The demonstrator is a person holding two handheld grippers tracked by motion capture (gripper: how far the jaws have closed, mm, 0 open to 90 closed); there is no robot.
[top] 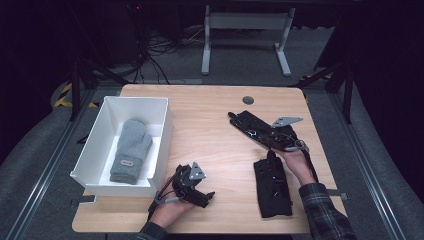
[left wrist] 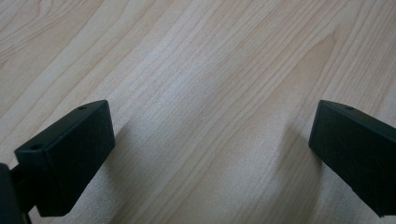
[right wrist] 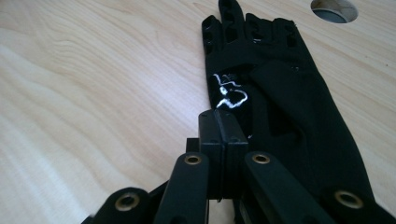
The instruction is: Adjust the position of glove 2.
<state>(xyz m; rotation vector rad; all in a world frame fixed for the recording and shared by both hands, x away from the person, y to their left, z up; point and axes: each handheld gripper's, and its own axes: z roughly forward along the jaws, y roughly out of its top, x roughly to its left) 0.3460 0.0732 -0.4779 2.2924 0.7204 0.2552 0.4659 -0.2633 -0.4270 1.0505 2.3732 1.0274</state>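
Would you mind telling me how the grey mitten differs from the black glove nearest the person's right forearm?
The grey mitten is light grey knit with one undivided finger pouch; the black glove is dark with separate finger sections. The mitten lies inside the white box, whereas the glove lies on the bare table. The mitten carries a small label near its cuff; no such label is discernible on the glove. Both lie flat, and neither gripper touches them.
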